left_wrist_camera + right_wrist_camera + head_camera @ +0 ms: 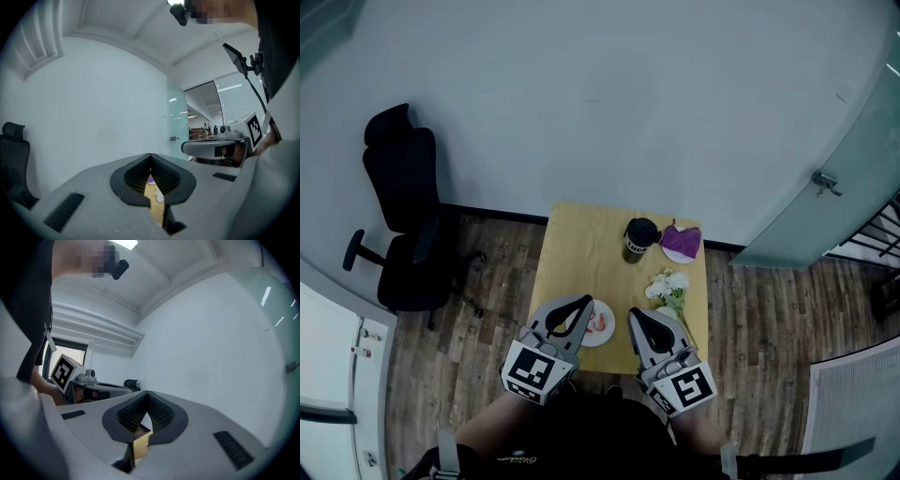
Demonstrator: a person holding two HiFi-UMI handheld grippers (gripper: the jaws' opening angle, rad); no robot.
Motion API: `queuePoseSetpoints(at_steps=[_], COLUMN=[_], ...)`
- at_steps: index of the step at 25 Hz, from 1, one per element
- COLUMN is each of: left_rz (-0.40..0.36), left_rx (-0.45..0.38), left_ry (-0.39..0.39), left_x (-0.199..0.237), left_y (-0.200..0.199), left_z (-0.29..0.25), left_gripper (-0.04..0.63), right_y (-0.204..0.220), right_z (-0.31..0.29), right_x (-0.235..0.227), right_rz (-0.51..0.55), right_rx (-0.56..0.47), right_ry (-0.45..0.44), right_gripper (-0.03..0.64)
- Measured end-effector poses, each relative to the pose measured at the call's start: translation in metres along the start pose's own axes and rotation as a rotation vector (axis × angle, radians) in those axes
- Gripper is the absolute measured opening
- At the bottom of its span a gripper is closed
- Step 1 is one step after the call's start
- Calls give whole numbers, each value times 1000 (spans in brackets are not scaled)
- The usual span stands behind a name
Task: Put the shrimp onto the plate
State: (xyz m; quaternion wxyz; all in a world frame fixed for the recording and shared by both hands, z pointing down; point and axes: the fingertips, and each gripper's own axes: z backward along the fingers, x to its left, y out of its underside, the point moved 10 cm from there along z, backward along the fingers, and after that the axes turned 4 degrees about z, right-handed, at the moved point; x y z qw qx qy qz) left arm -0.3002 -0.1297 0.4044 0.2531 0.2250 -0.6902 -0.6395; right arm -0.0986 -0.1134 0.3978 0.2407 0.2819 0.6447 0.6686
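- The left gripper (584,303) is hovering over the near left of the table (581,248), with its tips above the left edge of the plate (608,335). Its jaws are meeting at the tips and gripping nothing; in the left gripper view only a strip of table is showing through the gap below them.
- The right gripper (636,317) is hanging just right of the plate, near the flowers (668,286). Its jaws are likewise pressing together at the tips, with nothing between them.
- The shrimp (597,323), a small orange-red curl, is lying on the plate, partly behind the left gripper.
- A cup (639,239) and a purple item (682,242) are standing at the far right of the table, well apart from the plate.
- With the shrimp on the plate and neither gripper carrying anything, the placing appears to be done.
- The next move is probably calling for little: lifting both grippers away while keeping the left tips clear of the plate rim, so nothing gets knocked.
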Motion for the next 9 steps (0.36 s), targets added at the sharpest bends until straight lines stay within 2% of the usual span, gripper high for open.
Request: queuePoseSetpoints(at_steps=[9], left_rz=[0], left_rx=[-1], left_ry=[-4], left_x=[3], left_y=[1], left_z=[-3], left_gripper=[5], right_y=[1], right_z=[-2], right_x=[-2], right_rz=[6], right_rx=[2], right_ry=[3], right_gripper=[0])
